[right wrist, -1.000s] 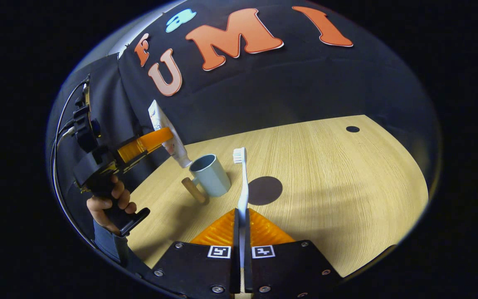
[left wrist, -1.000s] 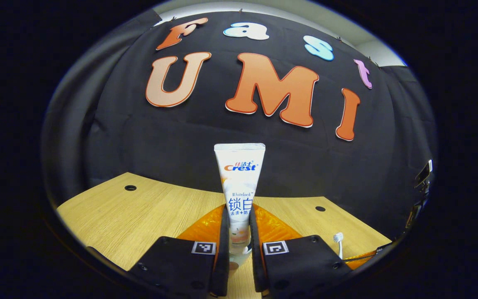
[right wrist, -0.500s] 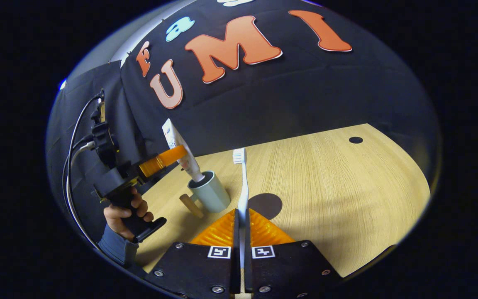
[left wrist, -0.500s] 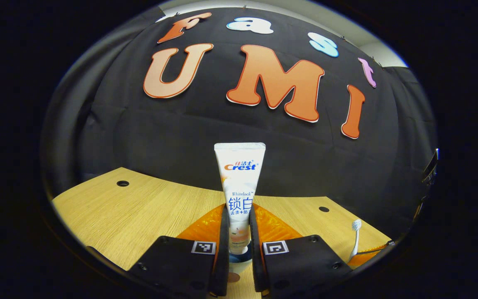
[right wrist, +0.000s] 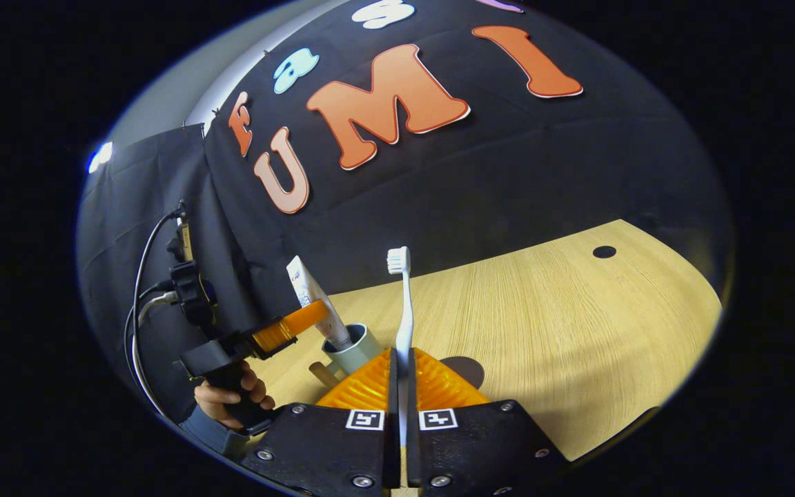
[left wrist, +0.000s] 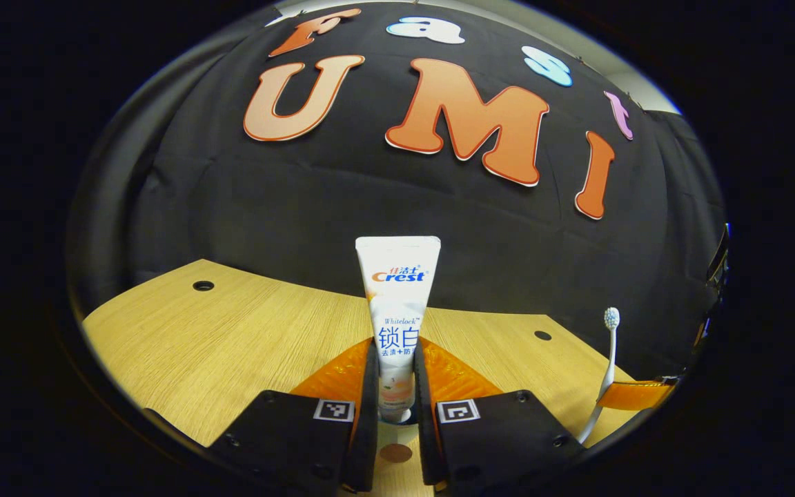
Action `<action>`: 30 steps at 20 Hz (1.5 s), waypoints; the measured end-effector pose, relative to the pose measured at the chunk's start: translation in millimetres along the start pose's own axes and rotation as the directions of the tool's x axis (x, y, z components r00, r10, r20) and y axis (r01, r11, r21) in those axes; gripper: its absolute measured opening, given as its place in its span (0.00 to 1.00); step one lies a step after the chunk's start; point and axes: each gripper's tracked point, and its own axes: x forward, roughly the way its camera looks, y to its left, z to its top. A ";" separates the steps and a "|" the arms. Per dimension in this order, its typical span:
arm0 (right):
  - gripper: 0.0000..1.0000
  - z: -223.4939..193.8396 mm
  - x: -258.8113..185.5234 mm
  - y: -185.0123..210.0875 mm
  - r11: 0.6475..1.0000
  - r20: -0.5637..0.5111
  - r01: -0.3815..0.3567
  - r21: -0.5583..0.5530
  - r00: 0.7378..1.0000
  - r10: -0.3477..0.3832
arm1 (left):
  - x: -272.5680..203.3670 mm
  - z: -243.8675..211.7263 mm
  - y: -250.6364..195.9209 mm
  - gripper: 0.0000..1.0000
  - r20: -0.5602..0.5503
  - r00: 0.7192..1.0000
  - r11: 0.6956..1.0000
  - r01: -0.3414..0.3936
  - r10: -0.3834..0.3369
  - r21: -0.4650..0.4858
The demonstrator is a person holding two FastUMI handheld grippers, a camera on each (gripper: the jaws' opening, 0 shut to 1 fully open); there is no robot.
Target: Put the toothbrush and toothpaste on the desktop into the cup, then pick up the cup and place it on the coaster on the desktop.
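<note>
My left gripper is shut on a white toothpaste tube, held upright with its cap end down. In the right gripper view the tube has its lower end inside the pale blue cup, with the left gripper still clamped on it just above the rim. The cup's wooden handle points toward the hand. My right gripper is shut on a white toothbrush, bristles up, close beside the cup. The toothbrush stands at the left gripper view's right edge. A dark round coaster lies just right of the cup.
The wooden desktop stretches out to the right, with a cable hole near its far edge. A person's hand holds the left gripper's grip, with cables trailing above it. Two more cable holes mark the desktop.
The left gripper has lowered the toothpaste until its cap end went into the cup. The right gripper, with the toothbrush, has come closer to the cup.
</note>
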 end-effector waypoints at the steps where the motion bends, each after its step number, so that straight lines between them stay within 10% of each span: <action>1: 0.04 1.3 2.2 2.8 1.000 0.009 -0.005 0.001 1.000 0.005 | -0.3 -2.0 0.3 0.30 -0.008 1.000 1.000 -0.004 0.004 -0.003; 17: 0.04 53.4 38.6 35.9 0.990 0.238 -0.103 0.094 0.968 0.078 | -14.2 -0.4 4.2 0.35 0.031 0.999 0.999 0.010 -0.012 0.044; 25: 0.04 77.5 55.9 77.6 0.980 0.368 -0.196 0.018 0.913 0.176 | -33.6 -21.0 20.8 0.54 0.027 0.998 0.997 0.064 -0.065 0.054; 30: 0.04 82.5 72.5 92.2 0.979 0.422 -0.200 -0.033 0.885 0.196 | -49.2 -25.9 42.9 0.88 0.037 0.998 0.998 0.040 -0.042 0.056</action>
